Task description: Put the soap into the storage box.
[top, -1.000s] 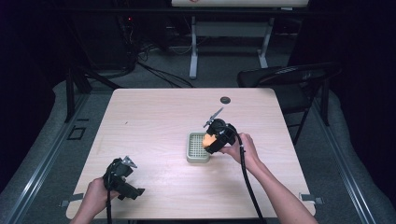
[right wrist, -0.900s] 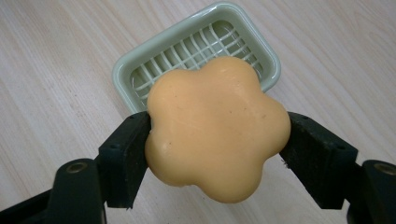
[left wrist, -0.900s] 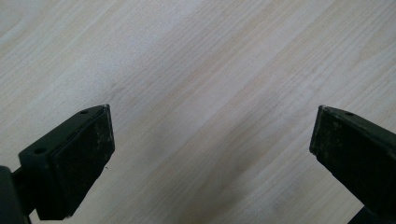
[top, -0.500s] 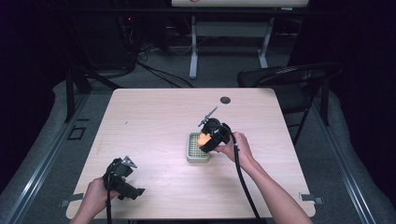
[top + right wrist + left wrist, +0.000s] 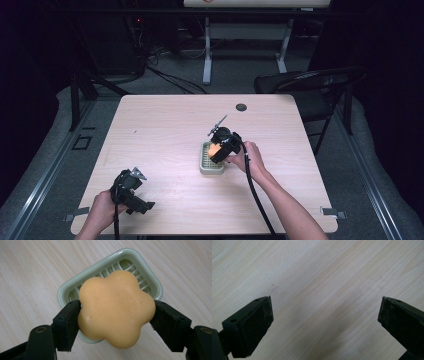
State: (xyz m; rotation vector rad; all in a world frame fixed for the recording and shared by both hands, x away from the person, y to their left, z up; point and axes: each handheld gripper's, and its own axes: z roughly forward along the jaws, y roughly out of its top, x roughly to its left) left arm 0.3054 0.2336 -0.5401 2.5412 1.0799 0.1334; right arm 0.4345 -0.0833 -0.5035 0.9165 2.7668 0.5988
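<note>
Soap (image 5: 116,308), an orange flower-shaped bar, sits pinched between the two black jaws of your right gripper (image 5: 116,312), one pad pressing each side of it. In the right gripper view the bar hangs directly over a pale green soap dish (image 5: 140,262), a rounded rectangular tray with a slatted bottom, and covers most of the dish's middle and near edge. Whether the soap touches the slats or is held just above them cannot be told from that view.

In the high view your right gripper (image 5: 220,145) is over the dish (image 5: 205,167), which rests on the light wooden table (image 5: 165,125) a little right of centre. The orange of the soap (image 5: 213,149) shows between the jaws, above the far half of the dish. Your right hand (image 5: 245,157) grips the tool from the near right side, and its black cable trails back along your forearm toward the table's near edge.

Your left gripper (image 5: 131,192) lies near the front left corner of the table, well apart from the dish and the soap, with your left hand (image 5: 102,212) around it. In the left gripper view its jaws stand wide apart over bare wood grain (image 5: 322,290), holding nothing.

A small dark round disc (image 5: 241,107) sits near the table's far edge. A black folding chair (image 5: 310,82) stands beyond the far right corner.
</note>
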